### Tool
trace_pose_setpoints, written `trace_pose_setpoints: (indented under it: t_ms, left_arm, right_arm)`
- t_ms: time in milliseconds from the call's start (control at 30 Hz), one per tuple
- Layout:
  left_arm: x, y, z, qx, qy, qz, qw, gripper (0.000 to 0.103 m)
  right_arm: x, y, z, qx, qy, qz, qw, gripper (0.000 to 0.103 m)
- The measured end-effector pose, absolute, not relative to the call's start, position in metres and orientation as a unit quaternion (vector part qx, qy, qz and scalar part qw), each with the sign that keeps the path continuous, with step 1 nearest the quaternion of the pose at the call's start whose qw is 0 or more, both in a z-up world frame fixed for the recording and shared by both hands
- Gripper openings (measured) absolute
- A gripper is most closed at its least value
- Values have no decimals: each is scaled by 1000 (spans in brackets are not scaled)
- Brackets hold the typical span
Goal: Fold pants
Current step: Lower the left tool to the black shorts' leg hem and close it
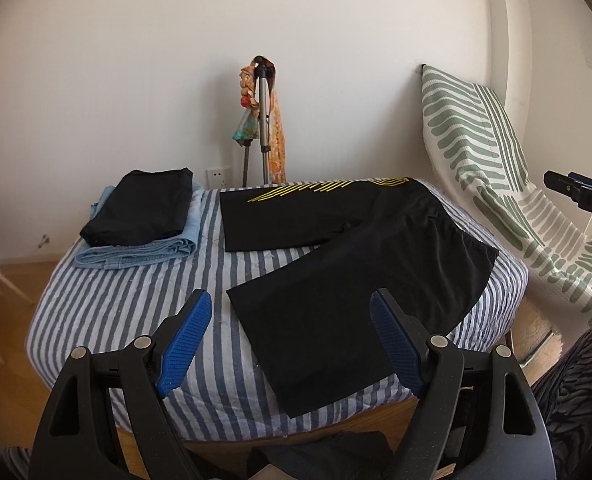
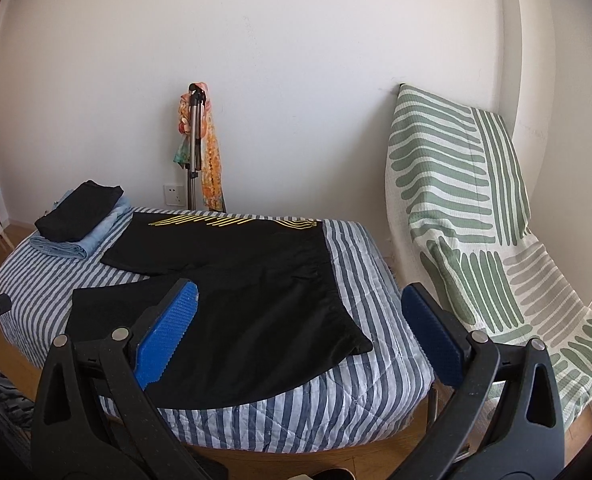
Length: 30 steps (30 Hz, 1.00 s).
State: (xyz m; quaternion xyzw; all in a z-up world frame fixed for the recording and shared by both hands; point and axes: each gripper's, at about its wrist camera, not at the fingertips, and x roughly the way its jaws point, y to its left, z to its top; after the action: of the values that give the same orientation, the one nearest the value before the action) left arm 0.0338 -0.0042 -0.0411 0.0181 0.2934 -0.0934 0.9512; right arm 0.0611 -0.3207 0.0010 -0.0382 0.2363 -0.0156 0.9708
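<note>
Black pants (image 1: 348, 248) with yellow stripes along the far leg lie spread flat on the striped bed (image 1: 143, 300), legs apart, waistband to the right. My left gripper (image 1: 291, 300) is open, hovering above the near leg's cuff end, holding nothing. In the right wrist view the pants (image 2: 247, 280) fill the bed's (image 2: 376, 320) middle. My right gripper (image 2: 296, 292) is open over the waistband corner, empty. The right gripper's tip (image 1: 576, 196) shows at the left view's right edge.
A folded stack, black garment (image 1: 139, 208) on light-blue one (image 1: 135, 254), sits at the bed's far left. A tripod with scarves (image 1: 261, 120) stands by the wall. A green-patterned draped chair (image 2: 476, 220) is right of the bed. Dark clothes (image 1: 328, 456) lie below, near the bed's front.
</note>
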Motion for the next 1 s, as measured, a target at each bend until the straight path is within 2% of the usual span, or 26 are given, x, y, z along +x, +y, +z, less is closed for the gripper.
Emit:
trace_pose_setpoints:
  t_ms: [67,167,267,367,567,667,767,1000]
  left_arm:
    - [40,0,-53,18,313,-94,945,81]
    - [48,10,-75,-8,352,-91,931,76]
    - [53,18,-101,-29,390,-87,916,74]
    - [56,22,-124,-41,425,-88,900,69]
    - [59,20,-155,-65,472,-111,872,64]
    - [62,16,-167,-65,485,-115,864,63]
    - [69,14,-177,-70,499,-121,855,63]
    - [79,12,-193,-79,515,-130,844,63]
  right_arm:
    - [75,-334,-10,-21,269,-18,963,101]
    - [97,-354,-31,15,322,-23,946,90]
    - [113,-372,-54,43,360,-28,931,89]
    - [129,-381,-75,54,394,-31,917,75]
    - [152,-392,-103,85,431,-34,898,75]
    - [160,-394,-115,90,442,-39,891,74]
    - [167,-395,-125,103,459,-35,882,67]
    - [176,-401,-137,119,467,-30,876,66]
